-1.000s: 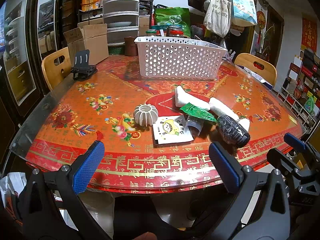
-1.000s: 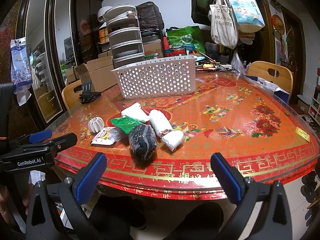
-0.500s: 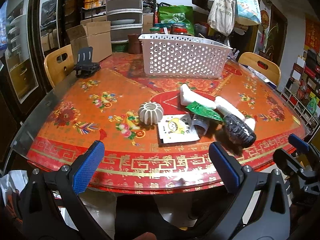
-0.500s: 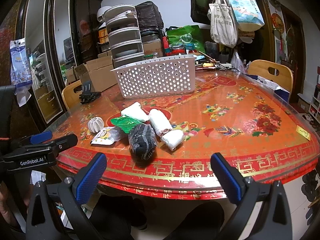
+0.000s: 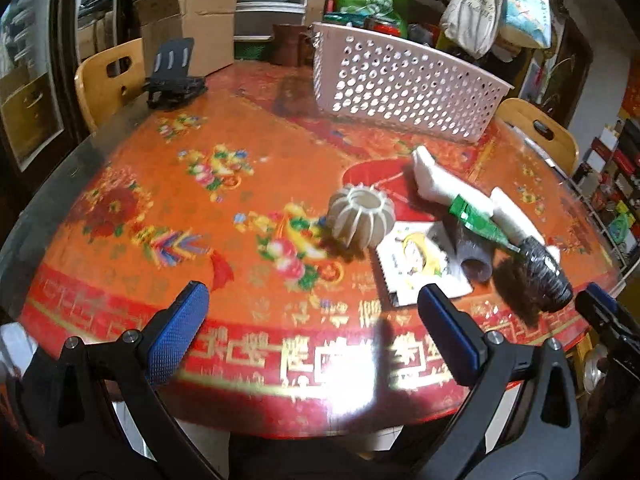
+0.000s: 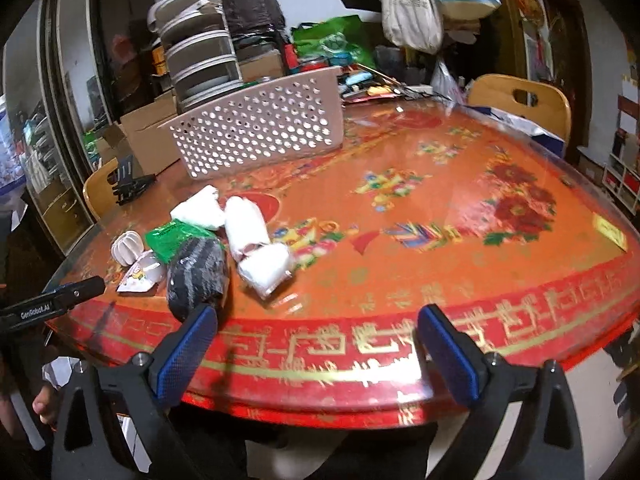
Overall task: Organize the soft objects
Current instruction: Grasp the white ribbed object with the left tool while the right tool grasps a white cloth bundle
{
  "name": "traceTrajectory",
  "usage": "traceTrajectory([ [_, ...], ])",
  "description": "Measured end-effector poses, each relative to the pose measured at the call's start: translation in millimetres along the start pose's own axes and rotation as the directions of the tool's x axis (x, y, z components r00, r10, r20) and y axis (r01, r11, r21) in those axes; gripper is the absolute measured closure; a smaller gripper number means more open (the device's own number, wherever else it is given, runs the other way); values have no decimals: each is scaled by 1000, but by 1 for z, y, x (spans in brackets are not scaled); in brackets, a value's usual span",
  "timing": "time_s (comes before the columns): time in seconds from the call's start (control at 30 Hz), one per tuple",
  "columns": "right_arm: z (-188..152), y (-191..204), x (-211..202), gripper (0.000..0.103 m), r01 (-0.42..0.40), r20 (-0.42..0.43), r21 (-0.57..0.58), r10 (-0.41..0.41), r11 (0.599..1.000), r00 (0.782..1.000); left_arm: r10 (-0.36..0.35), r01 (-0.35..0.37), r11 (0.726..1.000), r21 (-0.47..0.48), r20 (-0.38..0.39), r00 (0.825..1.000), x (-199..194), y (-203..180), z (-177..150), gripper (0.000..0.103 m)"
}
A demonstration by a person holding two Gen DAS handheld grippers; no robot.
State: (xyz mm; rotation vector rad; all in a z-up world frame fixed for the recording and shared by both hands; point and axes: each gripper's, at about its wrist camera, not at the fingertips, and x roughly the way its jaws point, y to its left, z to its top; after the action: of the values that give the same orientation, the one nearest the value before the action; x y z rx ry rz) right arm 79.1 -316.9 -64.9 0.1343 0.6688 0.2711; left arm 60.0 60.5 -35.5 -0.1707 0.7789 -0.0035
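A cluster of soft things lies on the round red table [image 5: 160, 184]: a ribbed white pumpkin-shaped piece [image 5: 362, 220], a cartoon-printed sachet [image 5: 420, 264], a green packet [image 5: 476, 220], white wrapped rolls [image 5: 444, 184] and a black wrapped bundle [image 5: 544, 272]. The white perforated basket [image 5: 404, 84] stands behind them. My left gripper [image 5: 312, 328] is open over the table's near edge, short of the sachet. My right gripper [image 6: 316, 348] is open too, its left pad just before the black bundle [image 6: 196, 276], with the white rolls [image 6: 252, 236] and basket [image 6: 256, 132] beyond.
A black phone stand [image 5: 172, 76] sits at the table's far left. Wooden chairs [image 5: 108, 80] [image 6: 520, 100] flank the table. Cardboard boxes, stacked drawers and hanging bags crowd the back. The right half of the table [image 6: 460, 208] holds nothing.
Both grippers have moved forward and nearer the table; the objects now look larger and closer. The current frames are motion-blurred. Nothing on the table has shifted.
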Motion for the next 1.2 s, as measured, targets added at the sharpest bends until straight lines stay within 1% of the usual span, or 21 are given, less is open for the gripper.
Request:
traceTrajectory([
  [0.03, 2, 1, 3, 7, -19, -3, -2, 19, 1000, 1000, -19, 19, 1000, 1, 2, 1000, 2, 1, 2, 0],
  [0.1, 5, 3, 9, 16, -33, -5, -14, 33, 999, 999, -36, 36, 999, 7, 3, 999, 8, 0, 7, 0],
  [0.13, 6, 4, 11, 18, -39, -7, -23, 39, 999, 999, -27, 27, 1000, 16, 2, 1000, 11, -1, 9, 0],
  [0.2, 9, 7, 15, 27, -44, -7, -39, 43, 998, 999, -11, 11, 999, 32, 1, 1000, 18, -4, 14, 0],
  [0.23, 10, 9, 17, 30, -44, -9, -43, 44, 998, 999, -2, 2, 999, 36, 0, 1000, 20, -6, 16, 2],
  [0.3, 11, 9, 19, 36, -45, -9, -57, 45, 997, 999, 1, -1, 999, 41, -3, 1000, 27, -8, 20, 12],
  [0.33, 12, 10, 20, 37, -46, -9, -63, 46, 997, 999, 1, -1, 999, 41, -8, 1000, 31, -8, 20, 21],
  [0.37, 12, 10, 21, 39, -46, -10, -67, 45, 997, 999, 8, -7, 999, 45, -9, 1000, 33, -9, 21, 26],
  [0.4, 13, 10, 22, 39, -45, -9, -71, 45, 996, 999, 19, -19, 998, 55, 1, 1000, 35, -10, 22, 29],
  [0.47, 15, 10, 25, 40, -46, -9, -76, 46, 996, 999, 13, -13, 997, 71, 5, 1000, 38, -13, 24, 36],
  [0.6, 18, 12, 30, 41, -44, -11, -91, 43, 995, 999, -2, 0, 995, 97, 21, 1000, 41, -18, 24, 38],
  [0.7, 19, 14, 32, 44, -48, -13, -116, 46, 992, 999, -22, 18, 994, 108, 33, 999, 42, -21, 23, 45],
  [0.8, 18, 15, 34, 47, -47, -9, -137, 47, 989, 999, -40, 35, 992, 122, 42, 998, 42, -24, 22, 54],
  [0.83, 18, 16, 34, 49, -48, -10, -144, 47, 988, 999, -48, 42, 991, 125, 45, 998, 42, -25, 22, 60],
  [0.87, 19, 17, 35, 54, -48, -11, -151, 47, 987, 999, -54, 48, 991, 128, 45, 998, 42, -26, 22, 67],
  [0.9, 18, 18, 35, 63, -45, -11, -156, 44, 987, 999, -58, 52, 991, 125, 45, 997, 42, -26, 22, 68],
  [0.97, 17, 19, 34, 64, -44, -12, -161, 43, 986, 999, -64, 58, 992, 114, 51, 997, 42, -26, 22, 68],
  [1.2, 18, 15, 31, 67, -31, -11, -166, 29, 986, 1000, -47, 38, 994, 101, 81, 996, 34, -16, 23, 68],
])
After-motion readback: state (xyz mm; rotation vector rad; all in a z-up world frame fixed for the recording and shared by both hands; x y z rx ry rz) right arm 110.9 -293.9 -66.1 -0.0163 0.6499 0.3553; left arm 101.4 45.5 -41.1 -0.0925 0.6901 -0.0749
